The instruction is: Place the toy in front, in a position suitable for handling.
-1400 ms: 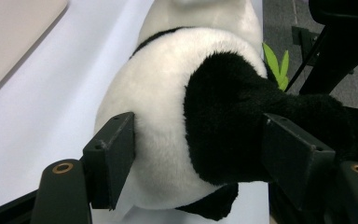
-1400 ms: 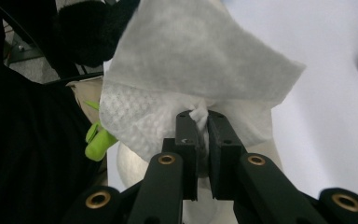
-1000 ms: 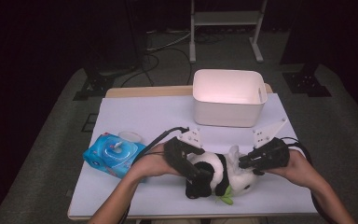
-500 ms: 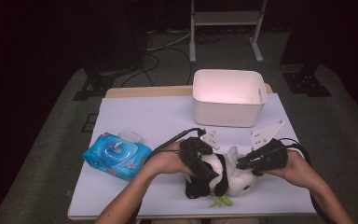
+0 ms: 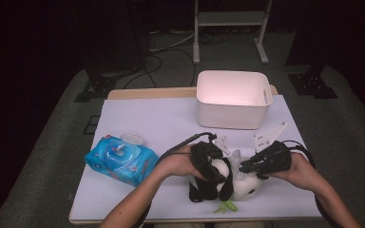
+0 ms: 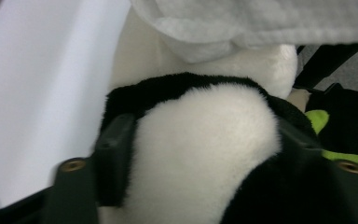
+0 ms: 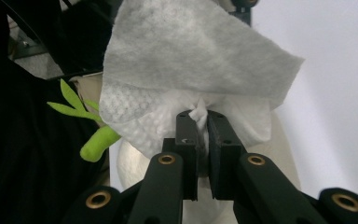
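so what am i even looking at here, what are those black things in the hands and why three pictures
A person sits at a table covered with a white sheet and holds a hand-held gripper in each hand; there is no robot arm. The high view looks down from above. The other two pictures come from small cameras riding on each gripper, looking along its two black fingers.

On the table lie a blue pack of wet wipes, a white bin at the back, and a black-and-white panda toy at the near edge.

The left gripper has its fingers on either side of the panda's body and has just been closing on it; they look to be touching the fur. The right gripper is shut on a white wipe, held at the panda, apparently to clean it.
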Available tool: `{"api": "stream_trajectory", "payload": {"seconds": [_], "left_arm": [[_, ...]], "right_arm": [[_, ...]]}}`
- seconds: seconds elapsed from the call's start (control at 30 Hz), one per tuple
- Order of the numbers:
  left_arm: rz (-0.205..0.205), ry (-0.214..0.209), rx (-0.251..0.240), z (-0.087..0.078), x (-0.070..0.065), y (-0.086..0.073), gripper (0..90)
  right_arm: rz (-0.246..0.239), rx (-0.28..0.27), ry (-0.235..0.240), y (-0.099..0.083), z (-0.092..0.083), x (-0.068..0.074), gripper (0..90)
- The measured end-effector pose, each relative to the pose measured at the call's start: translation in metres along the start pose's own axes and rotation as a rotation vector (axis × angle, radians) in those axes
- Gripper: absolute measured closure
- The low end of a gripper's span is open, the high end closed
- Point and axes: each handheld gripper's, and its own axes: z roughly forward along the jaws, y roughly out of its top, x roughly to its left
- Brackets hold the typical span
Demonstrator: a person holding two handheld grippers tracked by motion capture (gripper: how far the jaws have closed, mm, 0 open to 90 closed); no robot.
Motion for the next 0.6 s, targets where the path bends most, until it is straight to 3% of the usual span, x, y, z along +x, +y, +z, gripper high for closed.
{"api": "stream_trajectory", "payload": {"seconds": [0.07, 0.13, 0.27, 0.4, 0.5, 0.6], "left_arm": [[-0.001, -0.002, -0.014, -0.005, 0.002, 0.0, 42.8], [0.019, 0.002, -0.022, -0.011, 0.005, 0.001, 45.2], [0.034, -0.005, -0.026, -0.018, 0.013, 0.007, 46.6], [0.084, 0.045, -0.006, -0.025, 0.019, 0.02, 46.6], [0.146, 0.098, 0.015, -0.031, 0.023, 0.027, 46.6], [0.156, 0.115, 0.017, -0.037, 0.028, 0.03, 46.5]], "right_arm": [[0.015, -0.02, -0.006, 0.0, -0.004, -0.002, 83.1], [0.023, -0.038, 0.014, 0.0, -0.008, -0.008, 83.1], [0.028, -0.069, 0.005, 0.005, -0.017, -0.019, 83.1], [0.031, -0.064, -0.014, 0.015, -0.021, -0.03, 83.1], [0.04, -0.066, -0.018, 0.02, -0.023, -0.04, 83.0], [0.044, -0.065, -0.024, 0.026, -0.025, -0.048, 83.0]]}}
